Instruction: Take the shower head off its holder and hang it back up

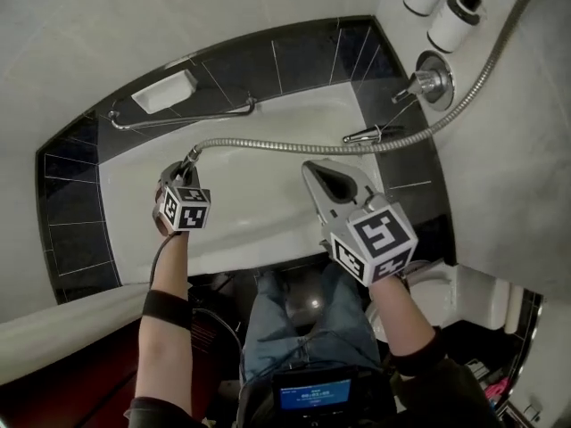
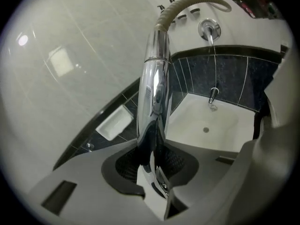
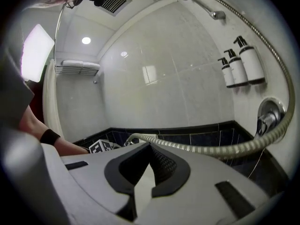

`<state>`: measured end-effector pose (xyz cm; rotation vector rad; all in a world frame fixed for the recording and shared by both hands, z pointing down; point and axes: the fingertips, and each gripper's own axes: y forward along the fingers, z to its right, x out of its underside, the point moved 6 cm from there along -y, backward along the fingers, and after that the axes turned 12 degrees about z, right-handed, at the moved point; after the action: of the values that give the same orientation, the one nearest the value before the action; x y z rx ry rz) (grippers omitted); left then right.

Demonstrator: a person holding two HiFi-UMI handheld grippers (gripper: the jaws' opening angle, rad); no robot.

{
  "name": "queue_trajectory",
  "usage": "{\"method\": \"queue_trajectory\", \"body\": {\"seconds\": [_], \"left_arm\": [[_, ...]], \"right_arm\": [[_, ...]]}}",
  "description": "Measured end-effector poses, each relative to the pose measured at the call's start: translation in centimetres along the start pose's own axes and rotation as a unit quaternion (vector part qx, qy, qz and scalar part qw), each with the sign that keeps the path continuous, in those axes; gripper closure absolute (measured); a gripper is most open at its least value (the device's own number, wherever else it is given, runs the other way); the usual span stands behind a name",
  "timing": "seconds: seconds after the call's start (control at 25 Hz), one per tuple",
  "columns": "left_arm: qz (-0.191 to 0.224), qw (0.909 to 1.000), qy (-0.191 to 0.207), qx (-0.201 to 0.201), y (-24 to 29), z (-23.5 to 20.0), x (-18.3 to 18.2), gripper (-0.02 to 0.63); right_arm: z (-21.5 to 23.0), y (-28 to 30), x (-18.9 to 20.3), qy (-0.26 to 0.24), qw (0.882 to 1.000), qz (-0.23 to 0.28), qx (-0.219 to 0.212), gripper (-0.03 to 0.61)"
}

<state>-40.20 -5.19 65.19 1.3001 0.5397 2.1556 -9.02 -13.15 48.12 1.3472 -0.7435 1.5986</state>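
Since the left tongs (image 2: 154, 170) alone clamp the slick chrome shower head (image 2: 154, 93), right tongs (image 3: 150, 170) closed and empty, its ribbed metal hose (image 1: 294, 145) could twist it loose.

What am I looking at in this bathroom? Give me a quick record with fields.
place: over a white tub
left tool: shut on the shower head
right tool: shut, empty
hose: runs from the shower head across the tub, past the tap
wall: three bottles
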Motion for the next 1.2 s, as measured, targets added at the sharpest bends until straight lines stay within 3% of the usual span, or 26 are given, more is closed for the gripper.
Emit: {"method": "queue_trajectory", "body": {"seconds": [0.2,0.64,0.88,1.2], "left_arm": [[-0.024,0.9977,-0.055,0.032,4.6,7.0,6.2,0.531],[-0.012,0.9886,-0.119,0.092,15.3,19.4,12.9,0.531],[0.003,0.9841,-0.124,0.127,21.8,25.9,14.0,0.531],[0.052,0.9724,-0.119,0.194,29.6,36.3,10.8,0.531]], "right_arm": [[0.8,1.0,9.5,0.025,0.998,-0.060,-0.012,0.558],[10.9,3.5,29.6,0.042,0.987,-0.132,0.075,0.558],[15.3,2.7,37.4,0.043,0.979,-0.160,0.116,0.558],[20.8,-0.3,44.4,0.051,0.966,-0.185,0.175,0.558]]}}
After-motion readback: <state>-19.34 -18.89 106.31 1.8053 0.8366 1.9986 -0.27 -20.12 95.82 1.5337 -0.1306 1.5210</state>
